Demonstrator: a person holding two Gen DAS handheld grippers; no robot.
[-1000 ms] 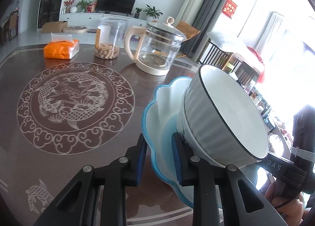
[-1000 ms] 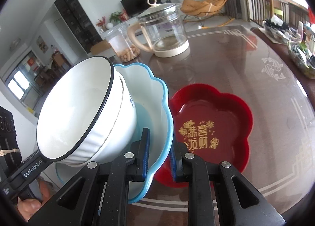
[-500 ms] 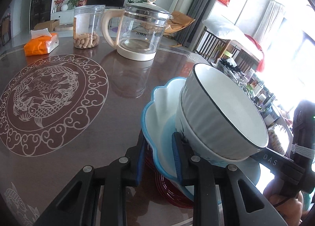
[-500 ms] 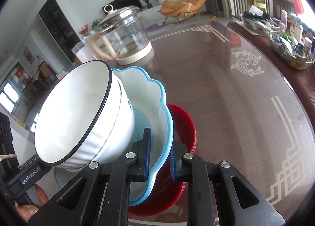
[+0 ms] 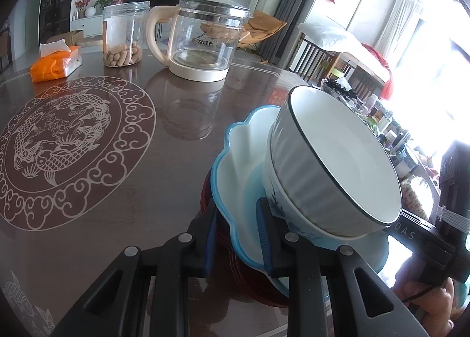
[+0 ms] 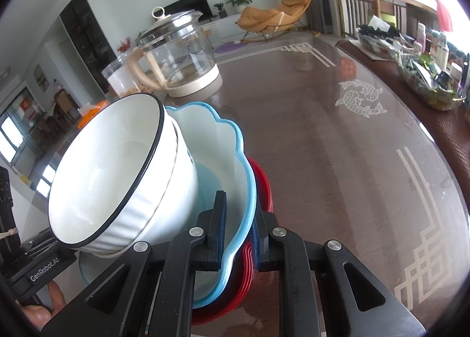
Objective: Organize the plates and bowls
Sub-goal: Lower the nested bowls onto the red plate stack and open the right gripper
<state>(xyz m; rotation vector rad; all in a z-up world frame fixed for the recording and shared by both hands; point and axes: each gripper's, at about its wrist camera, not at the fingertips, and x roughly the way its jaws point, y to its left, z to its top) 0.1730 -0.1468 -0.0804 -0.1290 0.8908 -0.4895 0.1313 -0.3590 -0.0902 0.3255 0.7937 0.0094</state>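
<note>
A blue scalloped plate point(image 5: 235, 160) point(image 6: 223, 143) carries a white ribbed bowl with a black rim point(image 5: 337, 160) point(image 6: 117, 172), nested in a second bowl point(image 5: 296, 219). My left gripper point(image 5: 238, 231) is shut on the plate's left rim. My right gripper point(image 6: 239, 228) is shut on its right rim. A red scalloped plate point(image 6: 261, 190) point(image 5: 264, 290) lies on the table right under the blue plate, mostly hidden. Whether the two plates touch I cannot tell.
A glass kettle point(image 5: 202, 37) point(image 6: 179, 55), a clear jar of snacks point(image 5: 123, 34) and an orange tissue pack point(image 5: 55, 63) stand at the far side of the brown patterned table point(image 5: 88, 175). A basket of small items point(image 6: 423, 72) sits at the right edge.
Both grippers have carried the blue plate with its bowls sideways and down over the red plate, which is now almost wholly covered.
</note>
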